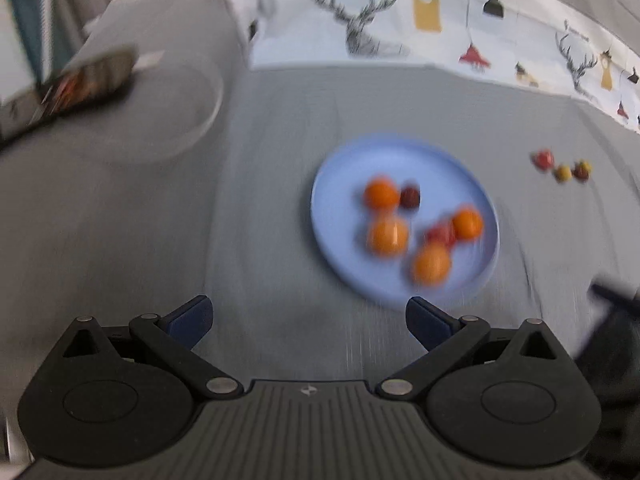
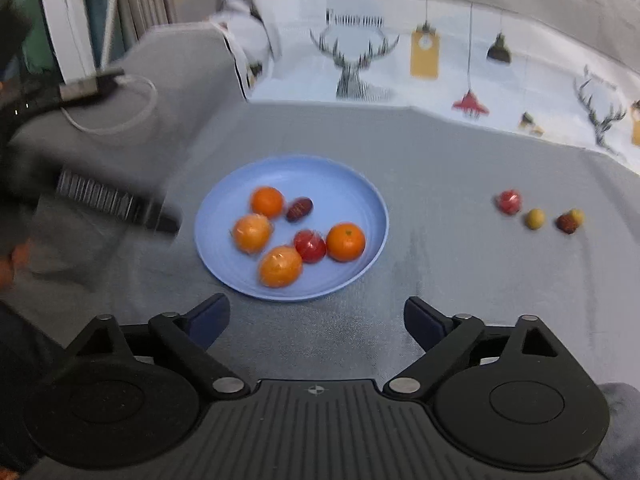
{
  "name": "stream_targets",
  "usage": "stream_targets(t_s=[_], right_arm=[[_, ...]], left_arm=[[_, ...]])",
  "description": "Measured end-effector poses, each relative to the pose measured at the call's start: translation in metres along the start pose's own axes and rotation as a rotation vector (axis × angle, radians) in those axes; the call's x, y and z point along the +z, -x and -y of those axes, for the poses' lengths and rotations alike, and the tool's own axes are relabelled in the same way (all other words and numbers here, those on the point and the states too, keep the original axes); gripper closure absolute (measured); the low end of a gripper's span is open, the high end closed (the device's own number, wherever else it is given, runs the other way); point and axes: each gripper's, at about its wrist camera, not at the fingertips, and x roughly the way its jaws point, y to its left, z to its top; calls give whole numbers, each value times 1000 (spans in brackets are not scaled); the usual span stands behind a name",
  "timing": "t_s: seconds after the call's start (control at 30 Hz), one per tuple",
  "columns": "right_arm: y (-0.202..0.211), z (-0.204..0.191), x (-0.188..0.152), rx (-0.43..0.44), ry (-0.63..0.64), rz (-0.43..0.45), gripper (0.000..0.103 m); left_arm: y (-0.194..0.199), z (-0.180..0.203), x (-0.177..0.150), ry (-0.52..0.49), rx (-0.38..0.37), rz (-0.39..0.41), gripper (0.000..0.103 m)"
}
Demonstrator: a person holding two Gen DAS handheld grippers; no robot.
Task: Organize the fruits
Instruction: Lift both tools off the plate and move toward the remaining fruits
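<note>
A blue plate [image 2: 352,184] on the grey cloth holds several oranges [image 2: 345,241], a red fruit [image 2: 310,245] and a dark date [image 2: 299,209]. In the left wrist view the plate [image 1: 340,168] and its oranges [image 1: 387,235] are blurred. Small loose fruits lie on the cloth to the right: a red one [image 2: 509,201], a yellow one [image 2: 535,218] and a dark one [image 2: 567,223]; they also show in the left wrist view [image 1: 543,159]. My left gripper [image 1: 308,320] is open and empty, left of the plate's near edge. My right gripper [image 2: 316,320] is open and empty, just short of the plate.
A white cloth with deer prints [image 2: 360,68] lies at the far side. A grey cushion [image 1: 168,20] with a dark object [image 1: 88,80] sits at the far left. The other gripper [image 2: 116,200] shows at the left of the right wrist view.
</note>
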Motion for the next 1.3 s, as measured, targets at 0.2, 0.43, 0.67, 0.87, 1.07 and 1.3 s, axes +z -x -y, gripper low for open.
stream_targets(t_s=[0.2,0.43,0.67,0.87,1.07,1.3], right_arm=[[43,2,5,-65,-13,129,3],[86,-13,-18,-84,47,210,2],[116,-11,-22,-130,58,303,1],[131,-11,-26,-149,57,350,1],[137,-11,-29,-146,51,366,1],[138,-6,-32,-145,22,373,1]], left_arm=[[38,5,-40,-48,-5,33,0],[76,22,-50,-90,0,162,0],[92,34,-58,-112,-8,200,0],[104,39,-62,-128,3,236,0],[110,41,-65,-133,14,247,0],[109,49,-66,-162,24,239,0]])
